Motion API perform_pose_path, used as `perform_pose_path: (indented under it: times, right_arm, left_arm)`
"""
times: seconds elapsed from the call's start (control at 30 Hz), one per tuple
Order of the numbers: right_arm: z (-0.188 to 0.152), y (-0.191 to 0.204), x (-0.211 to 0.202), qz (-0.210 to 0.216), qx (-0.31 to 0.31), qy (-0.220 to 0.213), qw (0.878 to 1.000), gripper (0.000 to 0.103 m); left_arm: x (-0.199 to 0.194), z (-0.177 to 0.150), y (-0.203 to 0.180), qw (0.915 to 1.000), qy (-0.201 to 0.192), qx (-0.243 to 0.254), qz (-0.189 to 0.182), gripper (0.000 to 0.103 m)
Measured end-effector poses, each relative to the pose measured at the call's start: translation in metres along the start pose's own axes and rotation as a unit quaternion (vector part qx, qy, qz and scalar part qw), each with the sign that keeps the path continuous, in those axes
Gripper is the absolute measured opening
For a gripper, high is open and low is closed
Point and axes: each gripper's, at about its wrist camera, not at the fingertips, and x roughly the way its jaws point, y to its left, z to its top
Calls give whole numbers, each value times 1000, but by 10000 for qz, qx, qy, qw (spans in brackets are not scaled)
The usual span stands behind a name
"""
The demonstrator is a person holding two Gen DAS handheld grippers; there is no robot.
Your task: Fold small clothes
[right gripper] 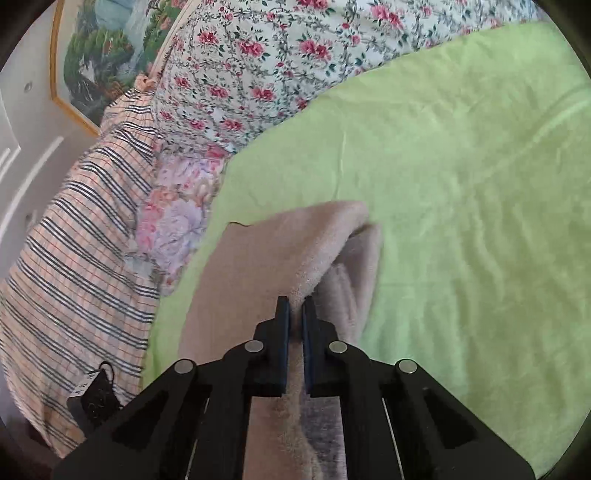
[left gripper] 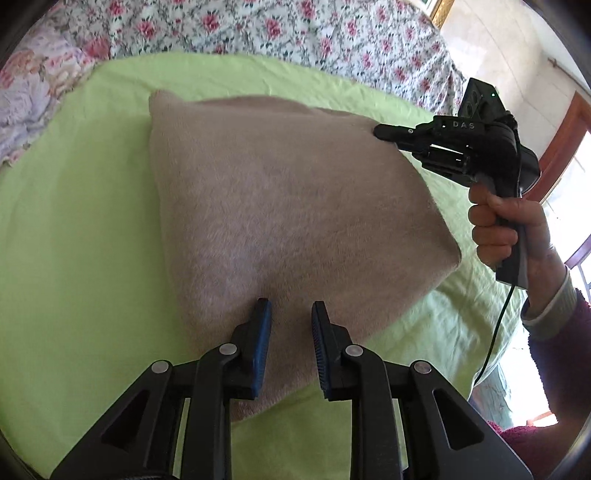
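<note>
A beige fuzzy garment lies folded on the green sheet. My left gripper hovers over its near edge, blue pads apart and pressing on nothing. At the garment's far right edge a hand holds my right gripper, seen from the side. In the right wrist view the right gripper is shut on a raised fold of the garment, with cloth pinched between its narrow pads. A lower layer sags beneath the lifted fold.
A floral quilt bunches along the far side of the sheet. A plaid cloth lies at the left, with a small black object on it. A framed picture hangs behind. The right gripper's cable trails down by a sleeve.
</note>
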Motion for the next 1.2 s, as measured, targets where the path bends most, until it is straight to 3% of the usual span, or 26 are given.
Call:
perform_pose_path:
  times: [0.1,0.27,0.33,0.4,0.5,0.57,0.7,0.73,0.83,0.97,1.07,1.2]
  right_arm:
    - [-15,-12,22,-428,-9,265,9987,7]
    - [-15,-3,2,-633,14,27,9980,9]
    - [-11,9,-13,-790,-110,-183,9966,9]
    - [-4,27,-23,-623,-279,-367,9970,9]
    - [3,50,-8,-273,-393,-179,9987,9]
    - [5,60,10,-270,-487,-29,9984,9]
    - [9,48,48,-898,-496,267,9944,9]
    - [8,38,57,-1098,-505,358,9920,2]
    - [7,14,60,-865,-148,294,9957,0]
    - [4,24,51,-1089,-317,207,9933,0]
    - [-3,27,31,-905,-214,115,9956,3]
    - [-29,61,4,-416,-723,74,9965,4]
  left_arm:
    - [6,-2,-1,10000,40,48,15,22]
    - [-3,5,-11,9997,145,216,15,23]
    - [-20,15,-16,9995,-63,315,16,24]
    - [-32,28,-14,9991,-304,304,15,31]
    - [-34,57,1,9981,-590,94,171,35]
    - [-23,77,17,9974,-635,-209,287,35]
    - [6,100,56,9951,-442,-852,241,25]
    - [20,103,64,9951,-261,-913,277,18]
    - [36,101,72,9941,-258,-1039,176,15]
    - [28,102,63,9950,-270,-923,279,15]
    - [9,94,50,9955,-382,-820,280,18]
    - [-20,69,29,9966,-544,-613,82,21]
